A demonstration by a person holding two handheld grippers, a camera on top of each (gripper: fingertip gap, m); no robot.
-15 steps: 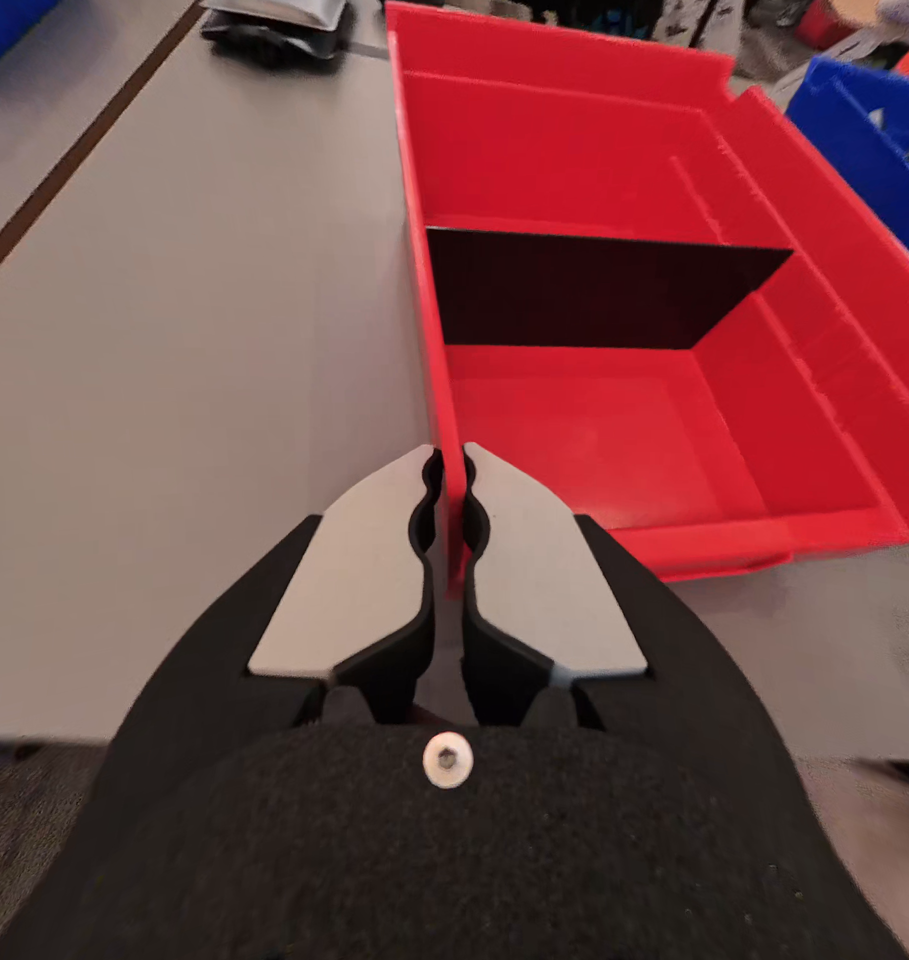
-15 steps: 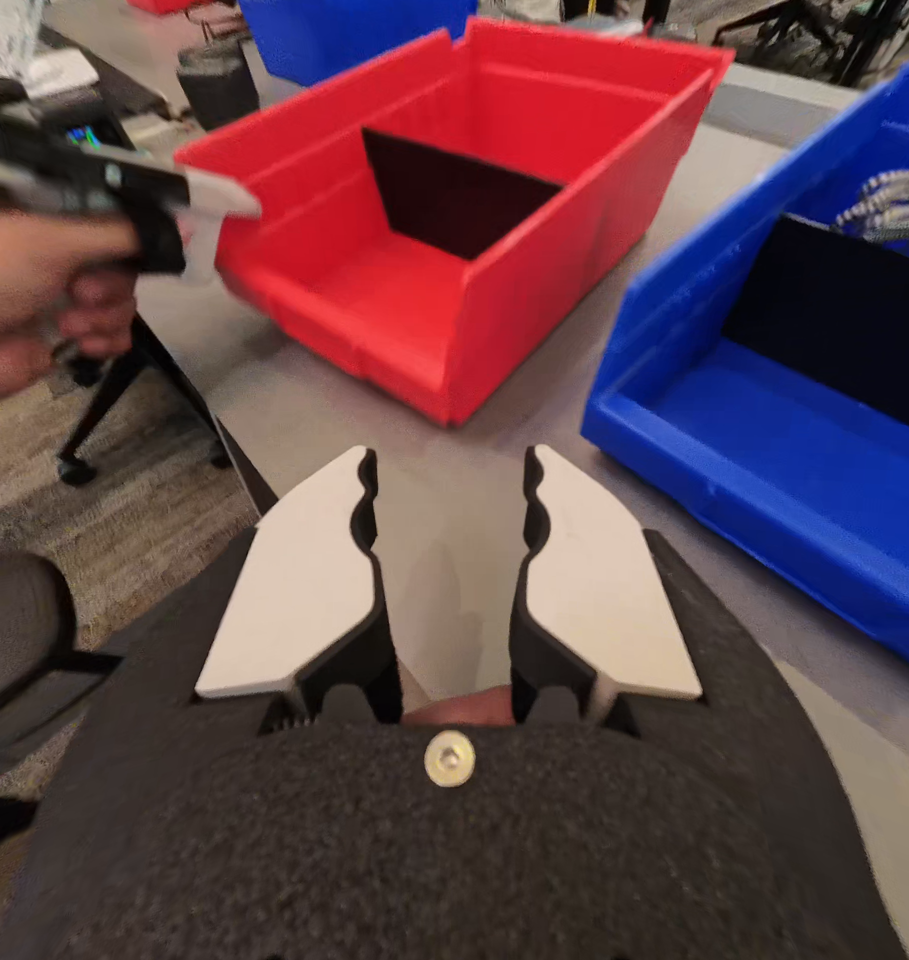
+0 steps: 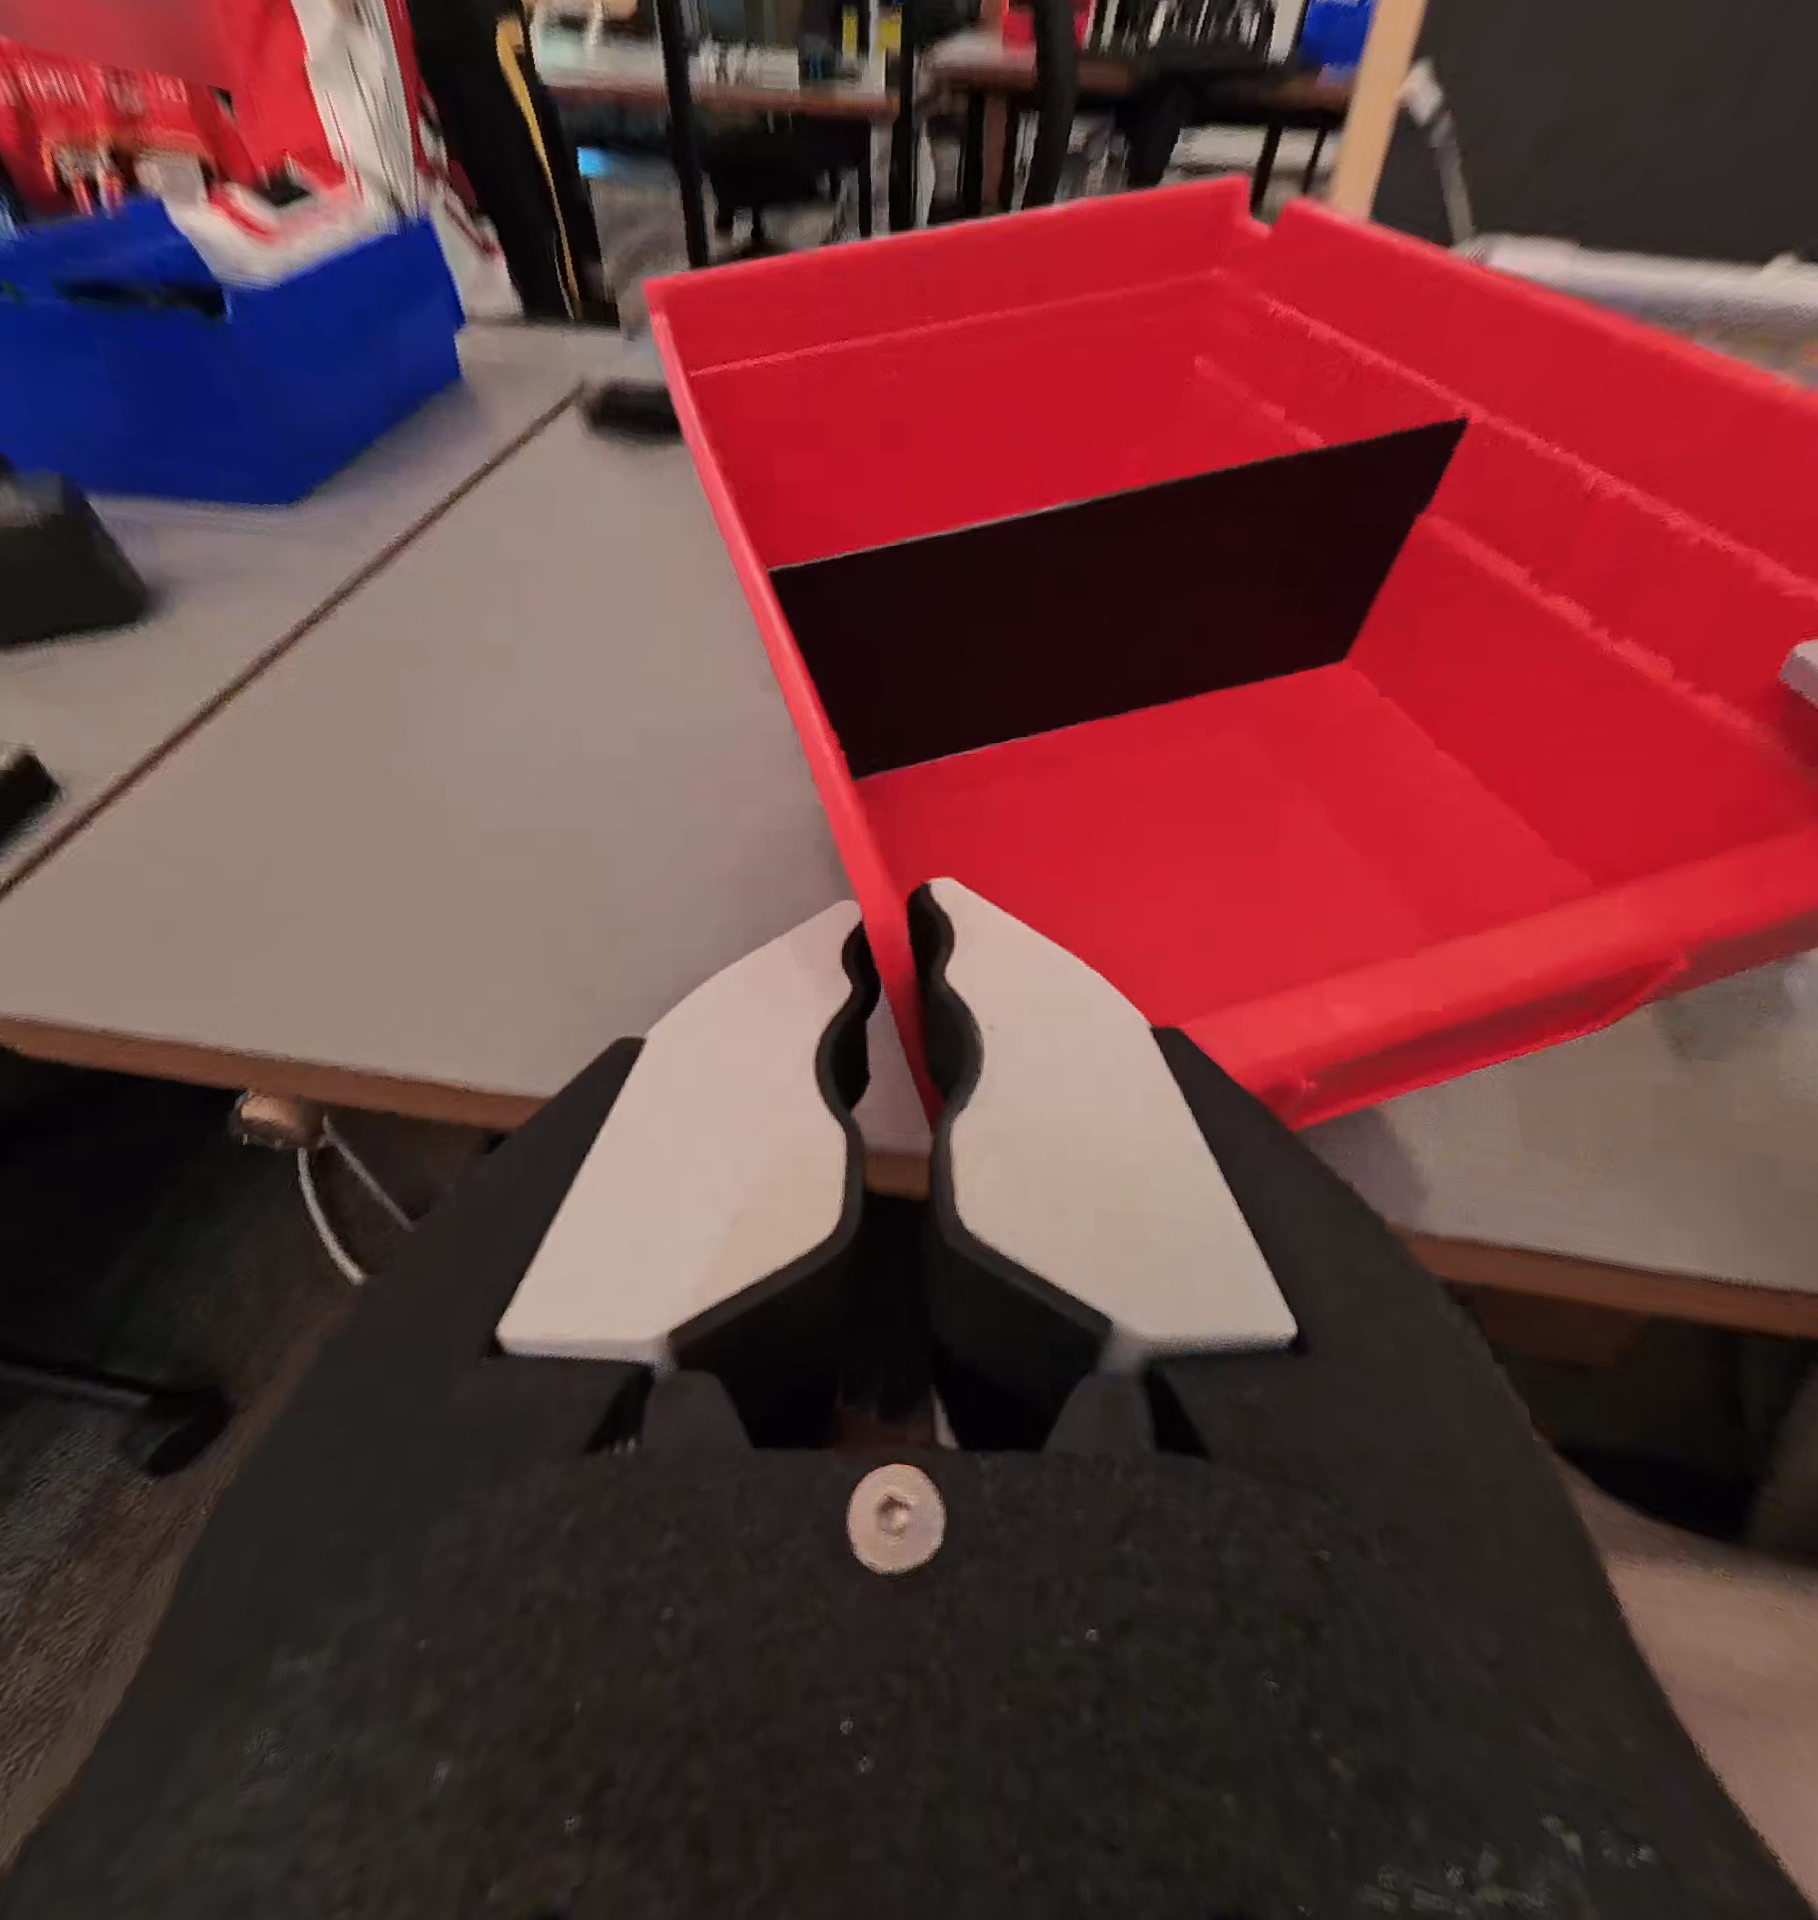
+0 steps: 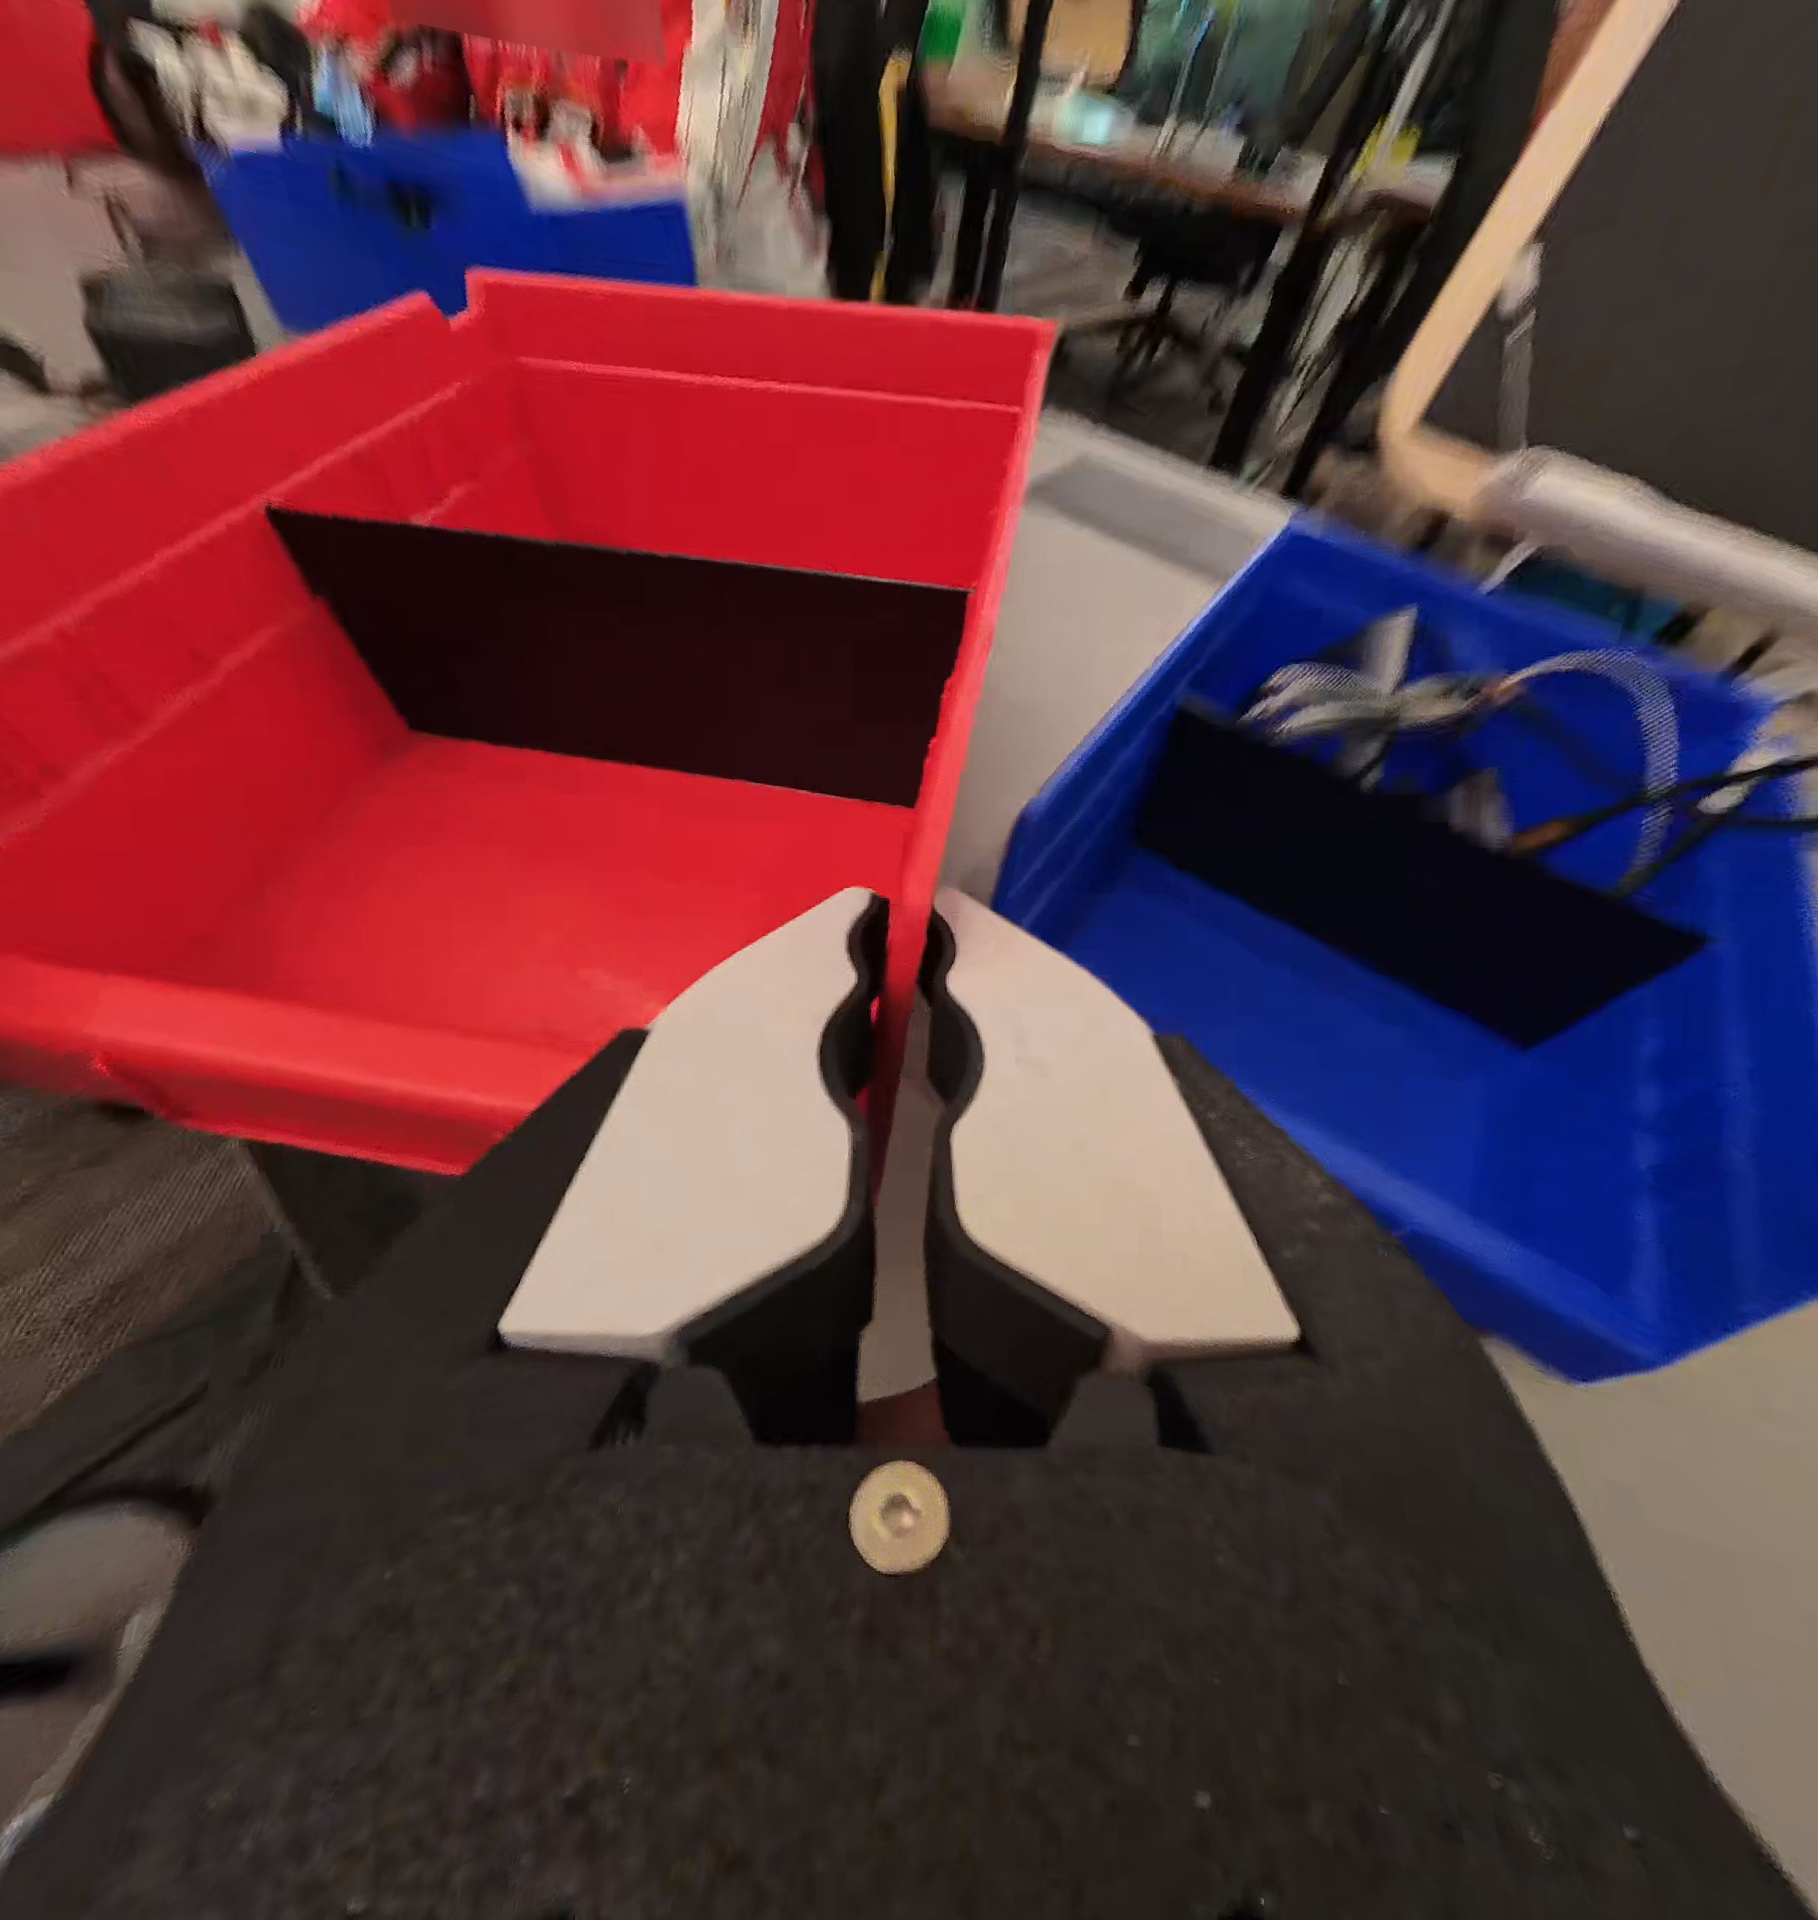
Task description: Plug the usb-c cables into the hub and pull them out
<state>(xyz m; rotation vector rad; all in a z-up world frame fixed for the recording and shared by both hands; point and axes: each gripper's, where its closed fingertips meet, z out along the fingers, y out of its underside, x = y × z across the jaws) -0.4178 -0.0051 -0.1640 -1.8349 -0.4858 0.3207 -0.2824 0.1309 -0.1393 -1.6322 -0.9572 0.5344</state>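
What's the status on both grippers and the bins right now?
Left gripper shut on red bin left wall; right gripper shut on its right wall. Red bin empty, black divider inside. Cables in blue bin; hub unseen.

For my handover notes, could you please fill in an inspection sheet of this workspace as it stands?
Surface: grey laminate table with a brown edge.
Job's things: hub, nothing seen.
Clutter: empty red plastic bin with a black divider panel; blue plastic bin to its right; second blue bin and dark blurred items on the neighbouring table.
Grippers: left gripper shut on the red plastic bin's left wall; right gripper shut on its right wall.
Cables: braided grey and thin black cables in the blue plastic bin's rear compartment; connector type cannot be told.
Surroundings: carpet; blurred racks and furniture behind.
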